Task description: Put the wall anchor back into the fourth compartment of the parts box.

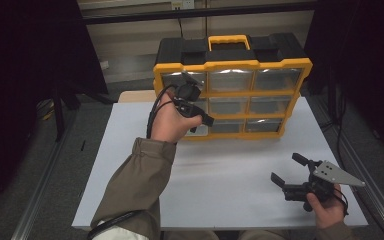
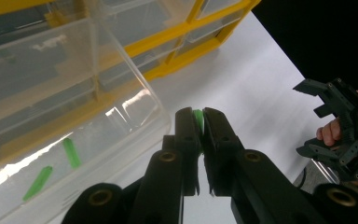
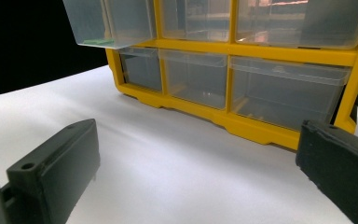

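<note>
A yellow organizer (image 1: 232, 65) with clear drawers stands upright at the back of the white table (image 1: 220, 170). My left gripper (image 1: 198, 102) is held up in front of its left column of drawers. Its jaws (image 2: 199, 122) are shut on a small green piece (image 2: 197, 115). Just beside them, one clear drawer (image 2: 98, 93) is pulled out, with two green pieces (image 2: 72, 151) lying inside. My right gripper (image 1: 286, 168) hovers low over the table's near right part, open, with nothing between its fingers (image 3: 56, 172). The pulled-out drawer (image 3: 107, 23) shows at the top left of the right gripper view.
The organizer has a black top and a yellow carry handle (image 1: 229, 40). The other drawers (image 3: 193, 77) are pushed in. Dark floor and a rail (image 1: 45, 185) flank the table on the left. Bare white tabletop lies between the two hands.
</note>
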`<state>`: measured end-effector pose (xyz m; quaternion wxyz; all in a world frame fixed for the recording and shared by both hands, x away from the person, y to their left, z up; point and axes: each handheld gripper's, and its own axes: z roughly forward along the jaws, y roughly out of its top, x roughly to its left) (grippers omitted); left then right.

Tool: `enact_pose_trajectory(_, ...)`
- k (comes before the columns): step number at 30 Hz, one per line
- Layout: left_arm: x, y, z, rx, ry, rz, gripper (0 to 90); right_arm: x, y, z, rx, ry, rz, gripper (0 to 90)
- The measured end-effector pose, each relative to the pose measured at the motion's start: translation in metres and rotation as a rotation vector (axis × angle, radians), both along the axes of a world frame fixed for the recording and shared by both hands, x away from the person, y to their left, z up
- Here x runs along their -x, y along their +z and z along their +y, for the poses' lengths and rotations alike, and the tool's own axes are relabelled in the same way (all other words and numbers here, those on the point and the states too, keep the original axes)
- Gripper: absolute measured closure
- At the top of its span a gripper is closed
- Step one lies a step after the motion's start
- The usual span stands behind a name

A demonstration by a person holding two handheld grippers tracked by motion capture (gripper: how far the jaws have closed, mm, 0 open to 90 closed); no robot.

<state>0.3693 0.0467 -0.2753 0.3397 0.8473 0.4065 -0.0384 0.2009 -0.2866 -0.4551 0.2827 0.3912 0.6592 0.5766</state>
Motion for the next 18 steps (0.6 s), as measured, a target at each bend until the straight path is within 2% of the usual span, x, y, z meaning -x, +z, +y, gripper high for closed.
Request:
enact_pose_trajectory(9, -0.003, 0.007, 0.005, -0.017, 0.038, -0.024, 85.1, 0.000, 0.000, 0.000, 0.001, -0.002, 0.002, 0.0)
enact_pose_trajectory(18, -0.008, 0.012, 0.013, -0.055, 0.082, -0.034, 85.1, 0.000, 0.000, 0.001, -0.005, -0.004, 0.005, 0.0)
